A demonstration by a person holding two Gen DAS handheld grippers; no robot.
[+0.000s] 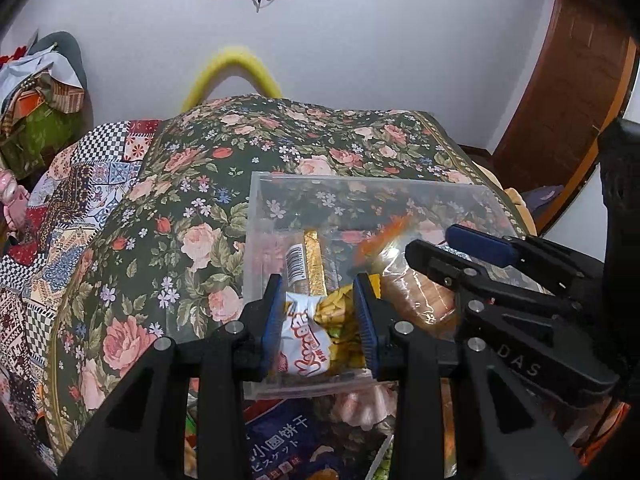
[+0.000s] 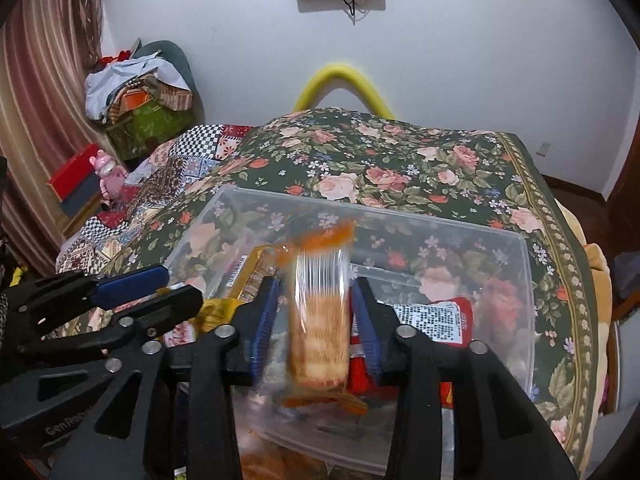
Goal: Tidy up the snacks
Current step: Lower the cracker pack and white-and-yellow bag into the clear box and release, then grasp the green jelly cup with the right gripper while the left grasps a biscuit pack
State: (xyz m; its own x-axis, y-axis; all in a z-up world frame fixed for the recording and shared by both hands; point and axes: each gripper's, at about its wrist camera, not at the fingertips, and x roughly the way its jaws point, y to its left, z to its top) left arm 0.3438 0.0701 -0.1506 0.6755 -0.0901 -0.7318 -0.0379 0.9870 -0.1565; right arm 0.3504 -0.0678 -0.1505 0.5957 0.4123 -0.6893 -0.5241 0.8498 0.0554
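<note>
Clear plastic storage bin (image 2: 524,264) sat on floral bedspread (image 1: 168,184), already w/ several snacks inside. Left gripper (image 1: 318,320) hung over it, fingers spread around a white-and-red wrapped snack (image 1: 306,344), apparently let go. Right gripper (image 2: 316,324), fingers spread, flanked a blurred clear-wrapped biscuit pack (image 2: 318,344), prob. dropping in.
</note>
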